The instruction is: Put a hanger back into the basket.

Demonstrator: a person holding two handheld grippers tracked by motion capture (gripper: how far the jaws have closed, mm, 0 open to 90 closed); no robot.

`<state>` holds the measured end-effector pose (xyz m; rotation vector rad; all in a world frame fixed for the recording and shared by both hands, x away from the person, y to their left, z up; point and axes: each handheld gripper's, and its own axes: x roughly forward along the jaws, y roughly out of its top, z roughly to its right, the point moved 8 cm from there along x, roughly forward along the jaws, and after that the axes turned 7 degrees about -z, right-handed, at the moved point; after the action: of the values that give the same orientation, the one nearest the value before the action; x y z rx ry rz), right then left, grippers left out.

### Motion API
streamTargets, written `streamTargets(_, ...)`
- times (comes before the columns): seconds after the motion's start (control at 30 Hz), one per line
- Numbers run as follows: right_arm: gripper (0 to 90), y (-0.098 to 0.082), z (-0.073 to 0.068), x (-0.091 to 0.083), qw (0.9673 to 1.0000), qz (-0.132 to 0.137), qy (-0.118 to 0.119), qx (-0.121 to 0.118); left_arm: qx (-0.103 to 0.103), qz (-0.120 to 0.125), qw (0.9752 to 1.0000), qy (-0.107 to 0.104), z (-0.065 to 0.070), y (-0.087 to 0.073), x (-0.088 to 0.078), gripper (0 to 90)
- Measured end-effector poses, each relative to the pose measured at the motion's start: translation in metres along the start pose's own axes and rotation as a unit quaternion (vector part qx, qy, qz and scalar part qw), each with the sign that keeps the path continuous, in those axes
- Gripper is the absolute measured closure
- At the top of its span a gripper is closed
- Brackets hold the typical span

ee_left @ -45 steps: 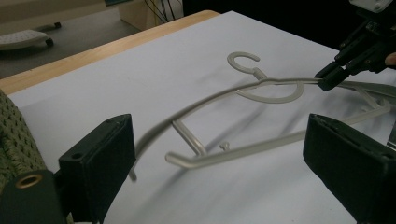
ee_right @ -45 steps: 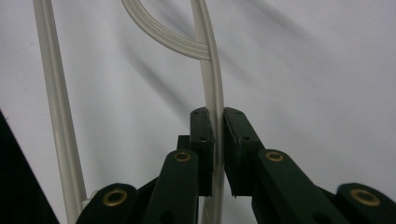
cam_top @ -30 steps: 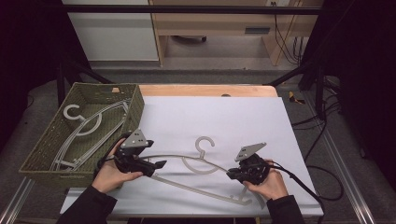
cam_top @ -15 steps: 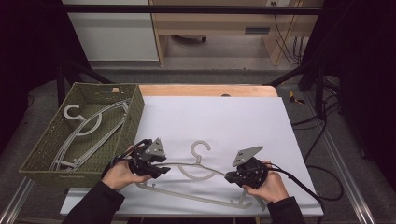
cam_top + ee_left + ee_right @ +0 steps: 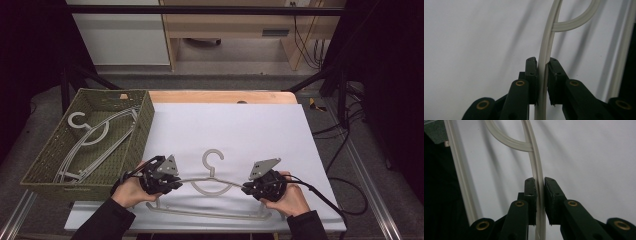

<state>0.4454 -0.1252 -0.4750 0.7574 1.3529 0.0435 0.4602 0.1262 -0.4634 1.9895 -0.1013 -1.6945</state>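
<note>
High view: pale grey hanger (image 5: pixel 212 182) lies flat on the white tabletop (image 5: pixel 240 130), near the front edge, hook pointing away from me. I hold it at both shoulders. My left gripper (image 5: pixel 172 183) is clamped on the left arm of the hanger, my right gripper (image 5: pixel 246 188) on the right arm. Hanger's lower bar runs between my two hands, closest to me.

Left gripper view: both black jaws are pressed against the hanger arm (image 5: pixel 545 57), no gap either side. The arm runs straight up from between the pads, and the curved inner brace branches off to the right above them. Left gripper (image 5: pixel 542 65) closed on plastic, white surface behind.

Right gripper view: same picture mirrored. Right gripper (image 5: pixel 539 185) is closed on the hanger arm (image 5: pixel 537 167), jaws tight on it; the brace curves off to the upper left. A second pale bar of the hanger runs along the left, next to a dark area.

Left hand (image 5: pixel 131 190) and right hand (image 5: pixel 290 196) come in from the bottom edge, dark sleeves. Cable trails from the right gripper off to the right.

Woven olive basket (image 5: pixel 142 127) sits at the tabletop's left side, just beside the white surface. Inside it lie more grey hangers (image 5: pixel 92 137), stacked; count unclear.
</note>
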Motion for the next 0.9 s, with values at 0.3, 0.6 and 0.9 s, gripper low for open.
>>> streamTargets(0.3,75.4,0.007,0.009,-0.010,0.9988,0.039,-0.018,0.025,-0.011,0.054,0.9985,0.008,0.011,-0.001,-0.014,82.0)
streamTargets(0.6,65.0,0.012,0.020,-0.025,0.9923,0.104,-0.036,0.056,-0.047,0.088,0.9947,0.025,0.013,-0.001,-0.020,82.2)
streamTargets(0.9,45.6,0.003,0.040,-0.051,0.9727,0.190,-0.068,0.114,-0.098,0.104,0.9876,0.064,0.001,-0.006,-0.023,82.2)
